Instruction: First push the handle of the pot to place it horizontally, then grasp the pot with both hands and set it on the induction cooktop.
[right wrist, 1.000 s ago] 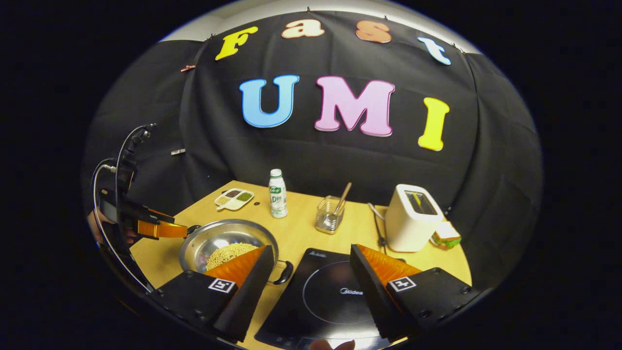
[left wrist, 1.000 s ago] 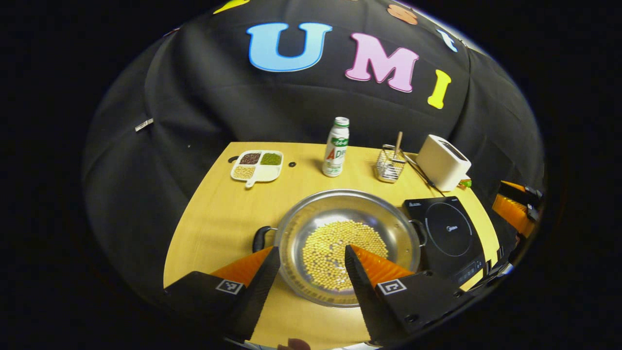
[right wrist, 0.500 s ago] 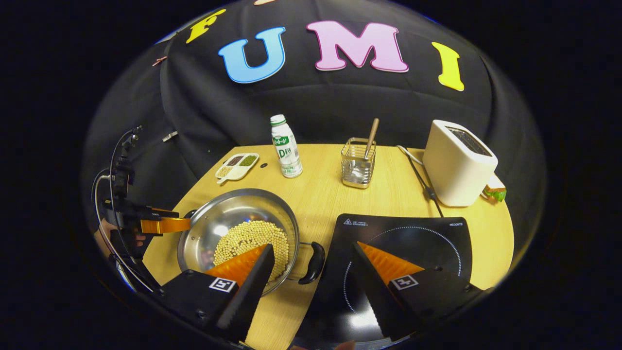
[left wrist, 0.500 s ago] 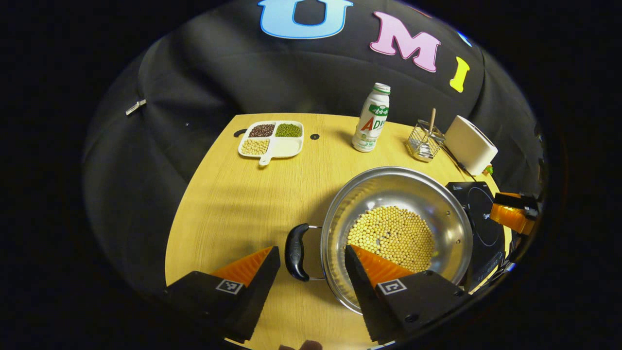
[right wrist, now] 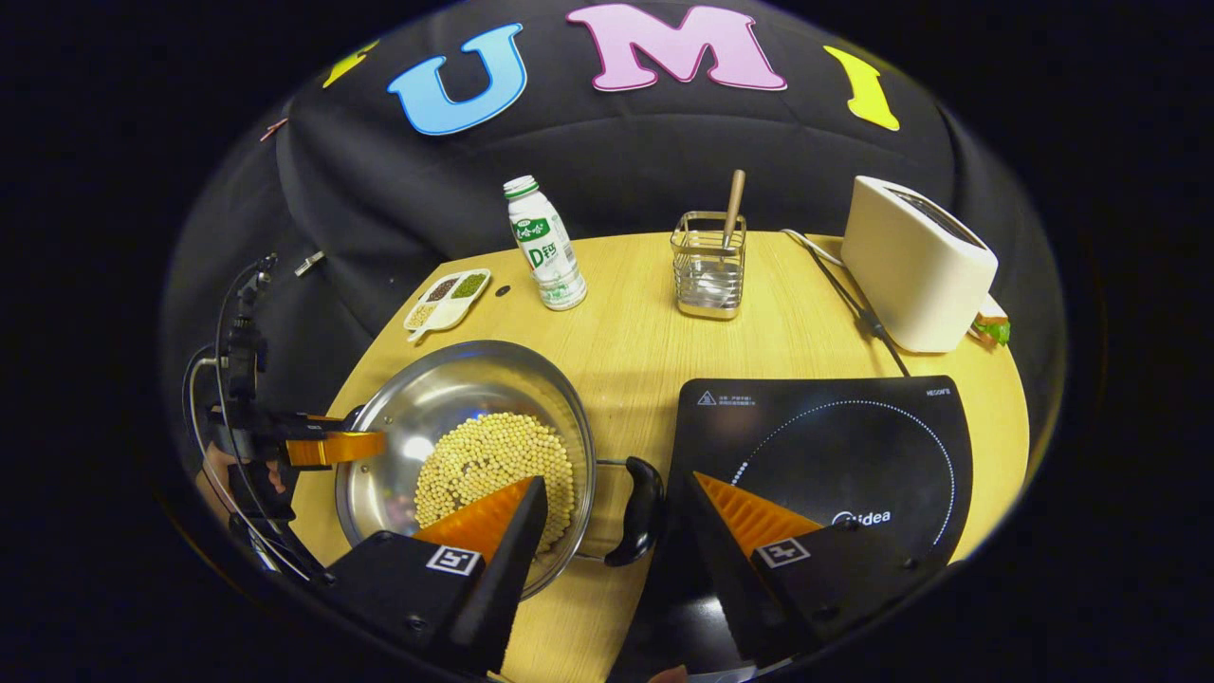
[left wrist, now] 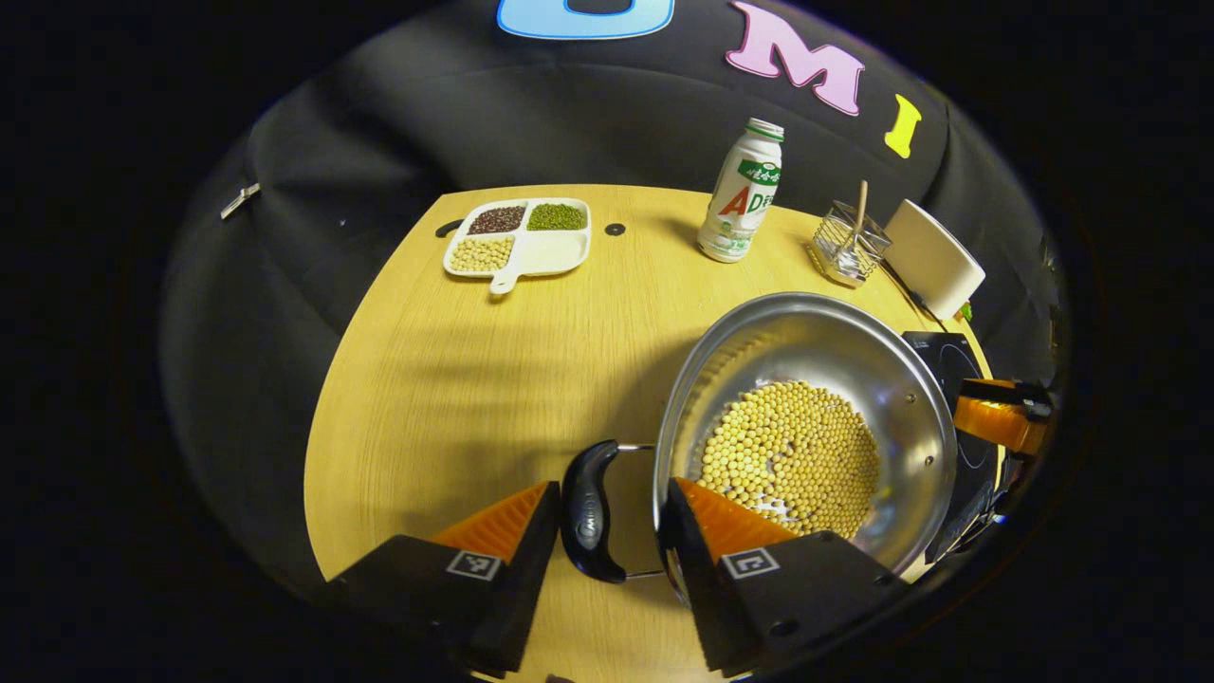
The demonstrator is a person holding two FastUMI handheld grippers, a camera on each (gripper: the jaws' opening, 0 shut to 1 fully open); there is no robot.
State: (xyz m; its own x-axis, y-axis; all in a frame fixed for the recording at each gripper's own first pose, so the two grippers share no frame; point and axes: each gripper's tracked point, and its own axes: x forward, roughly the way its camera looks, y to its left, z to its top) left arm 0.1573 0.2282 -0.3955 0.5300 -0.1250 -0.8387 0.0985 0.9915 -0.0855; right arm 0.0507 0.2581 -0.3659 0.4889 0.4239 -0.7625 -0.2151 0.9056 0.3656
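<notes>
Left tongs (left wrist: pixel 602 493) are spread wide, the pot's left handle (left wrist: pixel 588 509) sitting in the gap between the fingers. Neither finger presses it; nothing gripped. The inner finger overlaps the pot rim in the left gripper view, probably hovering over it, but contact can't be judged.

Right tongs (right wrist: pixel 616 489) are equally wide apart, bracketing the right handle (right wrist: pixel 640 510). One finger shows over the pot's near rim, the other over the cooktop (right wrist: pixel 825 446). No squeeze here either.

Both look staged for the two-hand lift: each handle lined up in an open gap so closing should pinch it. The handles run across the finger axis, which fits the push step being done already.

The pot (right wrist: pixel 455 398) rests on the worktop (right wrist: pixel 626 351), just left of the cooktop, not on it. Its right handle nearly meets the cooktop's edge, so the carry is short and sideways. It holds a layer of loose beans (right wrist: pixel 493 465), so an uneven lift would slide them to one side; the two grips should close and rise together.

Farther out, well clear of the path:
- bottle (right wrist: pixel 542 245)
- wire holder (right wrist: pixel 708 266) with a stick in it
- toaster (right wrist: pixel 915 266), its cord (right wrist: pixel 844 289) running along the worktop behind the cooktop
- divided dish (left wrist: pixel 517 245) of beans, at the far left corner

The cooktop surface is bare, ready to take the pot.
</notes>
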